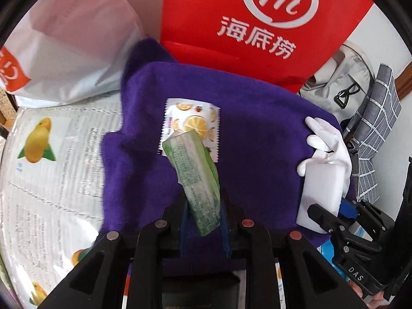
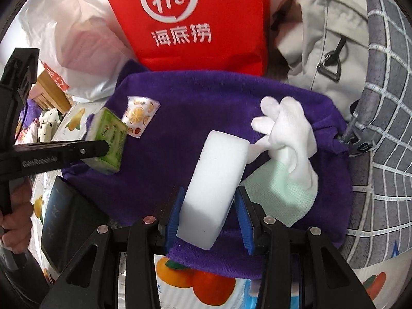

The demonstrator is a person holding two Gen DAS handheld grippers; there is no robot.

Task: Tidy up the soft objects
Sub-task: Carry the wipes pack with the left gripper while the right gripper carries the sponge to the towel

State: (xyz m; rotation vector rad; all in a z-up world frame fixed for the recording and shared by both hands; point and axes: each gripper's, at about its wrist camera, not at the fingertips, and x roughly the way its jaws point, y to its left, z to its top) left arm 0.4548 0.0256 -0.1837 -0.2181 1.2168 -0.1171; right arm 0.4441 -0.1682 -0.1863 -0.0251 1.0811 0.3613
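A purple towel (image 1: 257, 118) (image 2: 193, 103) lies spread on the table. My left gripper (image 1: 203, 216) (image 2: 103, 152) is shut on a green tissue pack (image 1: 195, 175) (image 2: 108, 141), held tilted over the towel's left part. Just beyond the pack an orange-print sachet (image 1: 190, 121) (image 2: 140, 114) rests on the towel. My right gripper (image 2: 209, 213) (image 1: 334, 221) is shut on a white sponge block (image 2: 216, 180) (image 1: 322, 188) between its blue pads. The block's far end is beside a white glove (image 2: 288, 128) (image 1: 327, 139). The glove lies on a pale green cloth (image 2: 278, 193).
A red bag (image 1: 244, 25) with a white logo stands behind the towel, with a white plastic bag (image 1: 72, 38) to its left. A beige backpack (image 2: 322, 38) and a grey checked cloth (image 2: 381, 128) sit to the right. A fruit-print cover (image 1: 51, 154) is on the table.
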